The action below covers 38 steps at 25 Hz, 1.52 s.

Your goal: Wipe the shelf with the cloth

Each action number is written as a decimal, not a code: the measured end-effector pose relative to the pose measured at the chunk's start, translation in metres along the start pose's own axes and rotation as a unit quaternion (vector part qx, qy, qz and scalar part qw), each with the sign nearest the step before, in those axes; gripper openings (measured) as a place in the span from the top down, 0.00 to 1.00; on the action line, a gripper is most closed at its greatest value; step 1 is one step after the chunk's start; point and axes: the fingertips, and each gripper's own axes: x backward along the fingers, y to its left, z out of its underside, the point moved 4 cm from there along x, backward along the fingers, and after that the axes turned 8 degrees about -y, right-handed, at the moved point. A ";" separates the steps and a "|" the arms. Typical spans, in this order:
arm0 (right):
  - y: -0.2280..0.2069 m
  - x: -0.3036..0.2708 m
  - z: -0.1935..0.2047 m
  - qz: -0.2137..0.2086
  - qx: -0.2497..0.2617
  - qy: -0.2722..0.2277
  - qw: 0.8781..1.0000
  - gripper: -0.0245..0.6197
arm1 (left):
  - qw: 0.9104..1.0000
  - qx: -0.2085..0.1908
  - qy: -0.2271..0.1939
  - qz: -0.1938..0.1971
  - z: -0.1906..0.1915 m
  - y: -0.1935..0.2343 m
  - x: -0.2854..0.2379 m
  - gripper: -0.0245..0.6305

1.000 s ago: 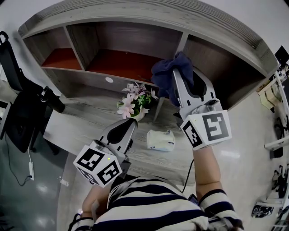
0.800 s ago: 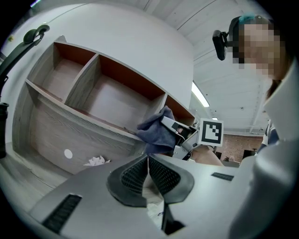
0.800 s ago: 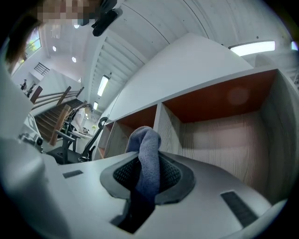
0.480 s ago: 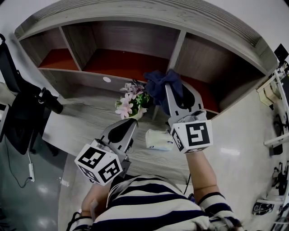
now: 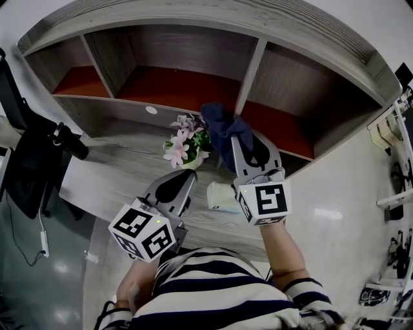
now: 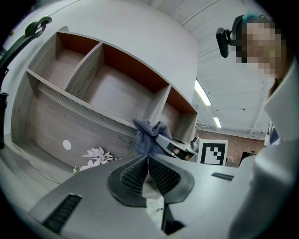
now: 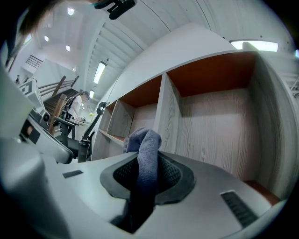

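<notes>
Cloth of dark blue fabric (image 5: 218,122), clenched in my right gripper (image 5: 233,138), has drawn back from the grey wooden shelf (image 5: 193,51) toward frame centre, so I judge one stroke finished; left gripper (image 5: 186,175) closed, empty.

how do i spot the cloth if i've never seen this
Find the wooden shelf above the desk. At its right divider, the right gripper is shut on the cloth. It is dark blue and bunched, unlike the pale flowers beside it.
</notes>
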 end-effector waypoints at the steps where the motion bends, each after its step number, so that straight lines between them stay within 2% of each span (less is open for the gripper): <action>1: 0.002 0.001 0.003 -0.001 0.000 0.004 1.000 0.83 | 1.000 0.001 0.001 -0.001 0.001 0.000 0.000 0.93; 14: 0.020 0.009 0.072 0.007 -0.008 0.087 0.996 0.83 | 1.000 0.016 0.013 -0.016 0.016 0.007 0.006 0.93; 21: 0.026 0.012 0.122 0.004 -0.026 0.146 0.989 0.83 | 0.999 0.019 0.019 -0.020 0.021 0.007 0.009 0.93; 27: 0.034 0.017 0.155 -0.017 -0.017 0.195 0.980 0.83 | 0.999 0.024 0.024 -0.027 0.026 0.011 0.011 0.93; 33: 0.039 0.019 0.164 -0.037 -0.010 0.214 0.976 0.83 | 0.999 0.024 0.024 -0.025 0.026 0.010 0.011 0.93; 38: 0.034 0.020 0.136 -0.039 -0.026 0.191 0.980 0.83 | 0.999 0.022 0.019 -0.018 0.022 0.006 0.011 0.93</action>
